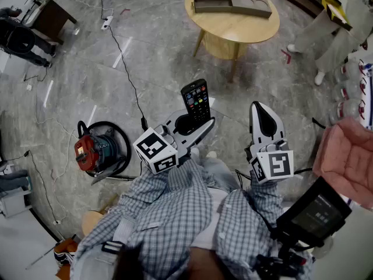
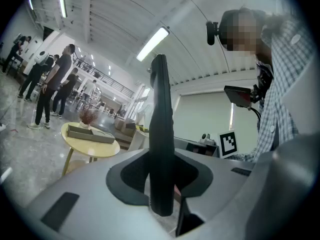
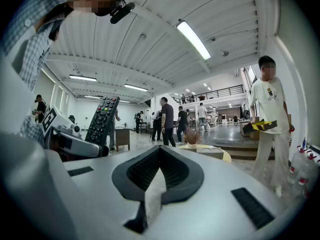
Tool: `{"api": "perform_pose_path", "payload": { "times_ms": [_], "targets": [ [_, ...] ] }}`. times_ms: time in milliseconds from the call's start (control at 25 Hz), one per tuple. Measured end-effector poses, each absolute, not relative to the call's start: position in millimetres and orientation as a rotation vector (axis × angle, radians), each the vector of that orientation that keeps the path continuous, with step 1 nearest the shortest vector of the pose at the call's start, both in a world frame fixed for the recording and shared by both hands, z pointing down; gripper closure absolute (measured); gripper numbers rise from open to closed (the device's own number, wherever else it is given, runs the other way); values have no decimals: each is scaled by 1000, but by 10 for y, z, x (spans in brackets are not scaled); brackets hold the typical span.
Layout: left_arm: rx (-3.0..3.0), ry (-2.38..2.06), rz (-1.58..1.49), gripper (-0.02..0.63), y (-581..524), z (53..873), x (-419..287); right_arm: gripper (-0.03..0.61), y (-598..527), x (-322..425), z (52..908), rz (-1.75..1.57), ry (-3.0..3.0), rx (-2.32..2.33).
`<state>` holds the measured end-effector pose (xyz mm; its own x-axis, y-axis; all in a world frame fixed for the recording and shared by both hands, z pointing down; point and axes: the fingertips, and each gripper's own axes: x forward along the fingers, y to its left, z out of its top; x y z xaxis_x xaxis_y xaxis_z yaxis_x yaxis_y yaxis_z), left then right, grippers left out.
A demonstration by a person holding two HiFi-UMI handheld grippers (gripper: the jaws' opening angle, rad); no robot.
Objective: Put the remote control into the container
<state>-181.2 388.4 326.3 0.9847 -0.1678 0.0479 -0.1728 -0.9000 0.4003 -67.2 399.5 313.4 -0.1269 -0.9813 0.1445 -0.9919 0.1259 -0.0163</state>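
A black remote control with coloured buttons stands upright in my left gripper, which is shut on its lower end. In the left gripper view the remote shows edge-on between the jaws. From the right gripper view the remote appears at the left, held by the other gripper. My right gripper is shut with nothing in it, to the right of the left one. The container, a long grey tray, lies on the round wooden table ahead; it also shows as the tray in the left gripper view.
A red and black vacuum cleaner stands on the marble floor at the left, with cables running past it. A person in light clothes stands right of the table. Other people stand farther back. Water bottles sit at the right edge.
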Motion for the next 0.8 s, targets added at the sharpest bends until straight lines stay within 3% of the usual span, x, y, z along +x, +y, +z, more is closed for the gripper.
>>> {"api": "perform_pose_path", "payload": {
  "times_ms": [800],
  "targets": [
    [2712,-302,26,502,3903,3252,-1696,572,4151,-400,3153,194,-2259,2051]
  ]
}}
